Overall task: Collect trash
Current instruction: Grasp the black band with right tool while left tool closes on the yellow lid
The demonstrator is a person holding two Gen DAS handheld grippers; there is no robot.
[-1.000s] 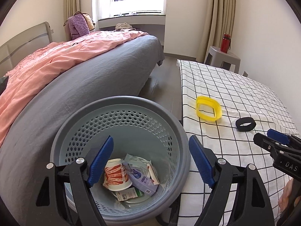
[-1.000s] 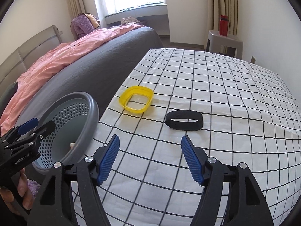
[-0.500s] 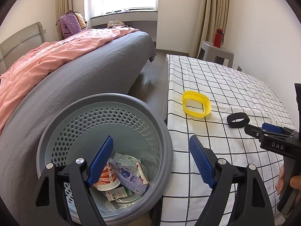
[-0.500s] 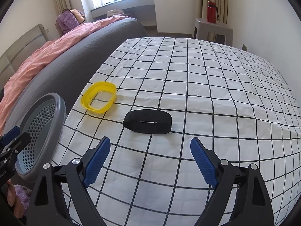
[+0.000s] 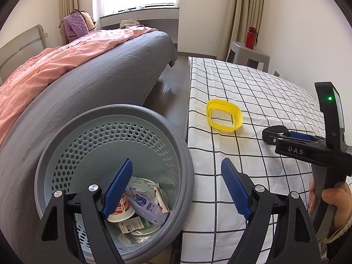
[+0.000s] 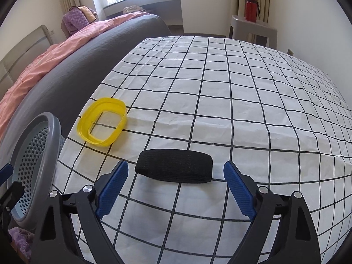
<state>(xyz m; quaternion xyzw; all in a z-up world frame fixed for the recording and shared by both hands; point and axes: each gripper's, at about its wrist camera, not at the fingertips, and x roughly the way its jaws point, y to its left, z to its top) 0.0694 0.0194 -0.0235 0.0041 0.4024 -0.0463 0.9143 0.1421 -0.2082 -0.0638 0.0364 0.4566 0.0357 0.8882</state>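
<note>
A black fabric band (image 6: 173, 168) lies flat on the checked tablecloth (image 6: 231, 101). My right gripper (image 6: 176, 169) hangs low over it, jaws wide, with the band just beyond and between the blue pads, untouched. A yellow plastic ring (image 6: 102, 121) rests farther left near the cloth's edge. My left gripper (image 5: 176, 165) stands open above the rim of the grey perforated basket (image 5: 182, 151), holding nothing. Inside the basket are a paper cup (image 5: 120, 209) and several wrappers. The left wrist view shows the right gripper (image 5: 270, 134) covering most of the band.
A bed (image 5: 92, 83) with a grey sheet and pink duvet runs along the left, with a narrow strip of floor (image 5: 173, 88) between it and the table. A grey stool (image 6: 253, 26) bearing a red bottle (image 6: 252, 8) stands at the back right. A person's hand (image 5: 334, 200) grips the right tool.
My right gripper has come forward and down toward the black band, and its jaws have widened. The left gripper shifted slightly over the basket, still open.
</note>
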